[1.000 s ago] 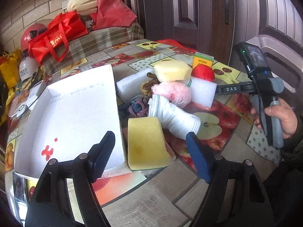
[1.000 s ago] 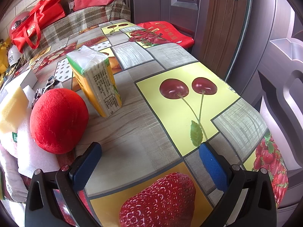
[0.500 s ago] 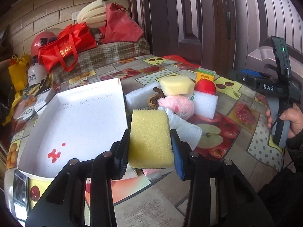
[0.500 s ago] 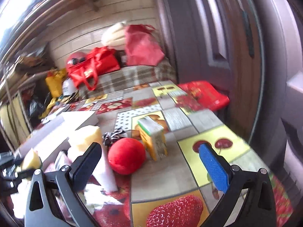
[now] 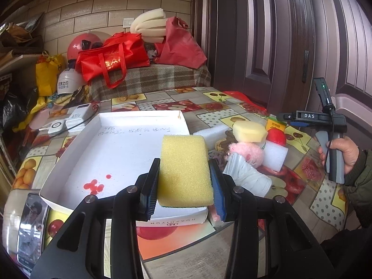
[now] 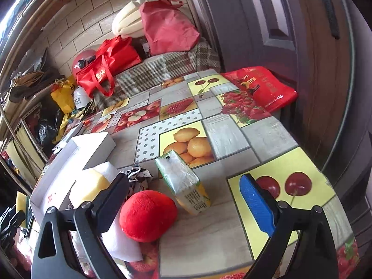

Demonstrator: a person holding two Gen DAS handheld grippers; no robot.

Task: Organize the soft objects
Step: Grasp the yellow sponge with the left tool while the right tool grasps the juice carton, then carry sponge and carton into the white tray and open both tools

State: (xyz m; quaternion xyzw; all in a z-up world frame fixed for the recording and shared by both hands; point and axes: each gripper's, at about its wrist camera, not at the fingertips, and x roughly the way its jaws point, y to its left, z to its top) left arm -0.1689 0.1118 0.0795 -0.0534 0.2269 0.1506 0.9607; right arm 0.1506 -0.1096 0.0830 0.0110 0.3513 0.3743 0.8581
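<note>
My left gripper is shut on a yellow sponge and holds it above the near right corner of the white box. Right of the box lies a pile: a white sock, a pink plush, white foam blocks, a pale yellow sponge and a red plush ball. My right gripper is open and empty, raised above the table with the red plush ball and a tissue pack between its fingers in view.
A phone lies at the table's near left edge. A power bank and charger lie behind the box. Red bags and helmets sit on a plaid-covered surface at the back. A red bag lies by the door.
My left gripper closed on the yellow sponge, lifted it and carried it left over the box corner. My right gripper rose and pulled back from the table.
</note>
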